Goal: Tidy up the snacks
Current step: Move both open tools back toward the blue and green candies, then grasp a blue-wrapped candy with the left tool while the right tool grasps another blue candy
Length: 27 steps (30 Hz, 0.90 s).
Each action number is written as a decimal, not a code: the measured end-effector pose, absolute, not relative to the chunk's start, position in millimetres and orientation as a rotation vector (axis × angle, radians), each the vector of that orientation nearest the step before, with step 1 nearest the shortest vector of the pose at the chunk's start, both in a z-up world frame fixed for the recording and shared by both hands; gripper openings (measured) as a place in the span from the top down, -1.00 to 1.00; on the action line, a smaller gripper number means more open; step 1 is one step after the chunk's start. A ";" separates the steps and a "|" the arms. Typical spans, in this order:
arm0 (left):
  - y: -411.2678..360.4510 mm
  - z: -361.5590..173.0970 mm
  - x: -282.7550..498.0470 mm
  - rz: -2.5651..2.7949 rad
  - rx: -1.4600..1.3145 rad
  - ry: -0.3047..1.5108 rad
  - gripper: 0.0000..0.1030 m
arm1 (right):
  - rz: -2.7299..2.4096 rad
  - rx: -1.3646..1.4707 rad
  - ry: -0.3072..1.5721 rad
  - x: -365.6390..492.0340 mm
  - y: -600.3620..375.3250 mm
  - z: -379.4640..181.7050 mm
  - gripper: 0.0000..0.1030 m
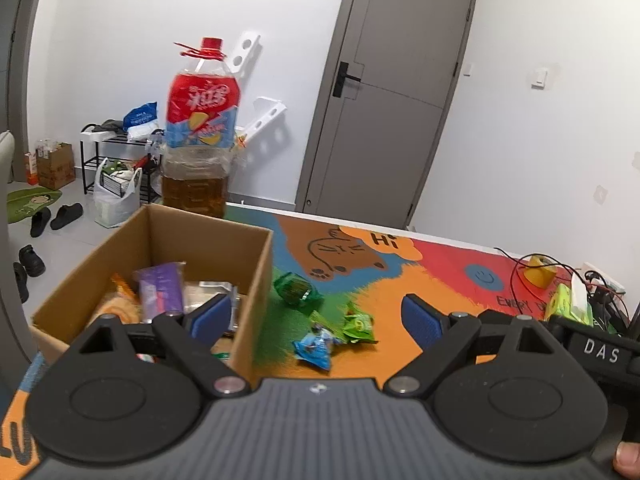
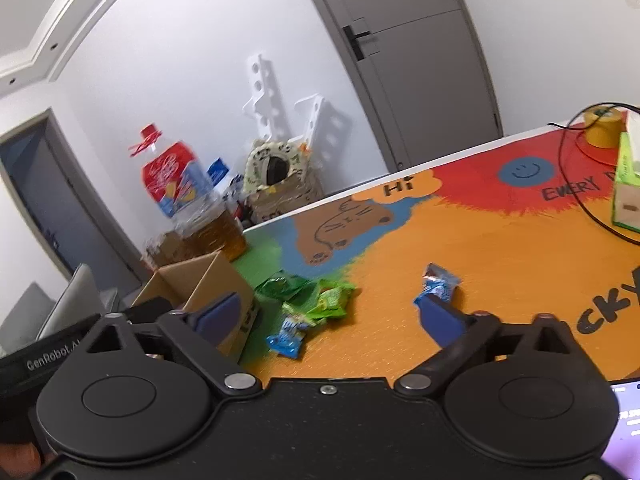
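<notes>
A cardboard box (image 1: 256, 280) stands at the table's left and holds several snack packets, among them a purple one (image 1: 160, 292). Loose packets lie on the mat right of the box: a dark green one (image 1: 296, 289), a light green one (image 1: 359, 325) and a blue one (image 1: 316, 346). My left gripper (image 1: 320, 318) is open and empty, above the box's right wall and these packets. In the right wrist view the box (image 2: 208, 280) is at left, green packets (image 2: 320, 300) and a blue one (image 2: 286, 338) lie beside it, and another blue packet (image 2: 440, 284) lies apart. My right gripper (image 2: 332, 316) is open and empty above them.
A big bottle (image 1: 200, 140) of amber liquid stands behind the box. A colourful mat (image 1: 440, 264) covers the table. Yellow tape (image 1: 540, 272), a green tissue box (image 2: 626, 184) and black and red cables (image 1: 520, 276) sit at the far right. A phone screen (image 2: 628, 420) shows at lower right.
</notes>
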<state>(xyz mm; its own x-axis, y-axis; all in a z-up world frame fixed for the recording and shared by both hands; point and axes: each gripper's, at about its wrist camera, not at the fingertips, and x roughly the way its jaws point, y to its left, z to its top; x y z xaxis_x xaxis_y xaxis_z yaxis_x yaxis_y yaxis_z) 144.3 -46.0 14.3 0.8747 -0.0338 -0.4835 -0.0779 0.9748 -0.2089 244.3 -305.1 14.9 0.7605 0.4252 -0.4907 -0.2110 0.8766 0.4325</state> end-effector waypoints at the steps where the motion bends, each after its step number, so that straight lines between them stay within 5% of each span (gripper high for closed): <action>1: -49.3 13.2 146.5 0.021 -0.223 0.509 -0.77 | 0.352 0.371 0.617 245.3 -307.7 13.5 -0.99; 8: -68.8 4.4 162.3 0.004 -0.202 0.517 -0.69 | 0.322 0.415 0.622 256.0 -323.2 0.6 -0.96; 13: -78.7 -6.5 178.1 -0.003 -0.191 0.545 -0.47 | 0.304 0.453 0.649 267.7 -330.4 -14.3 -0.60; 27: -96.3 -45.3 216.8 0.029 -0.141 0.614 -0.18 | 0.252 0.515 0.686 299.4 -336.9 -50.2 -0.35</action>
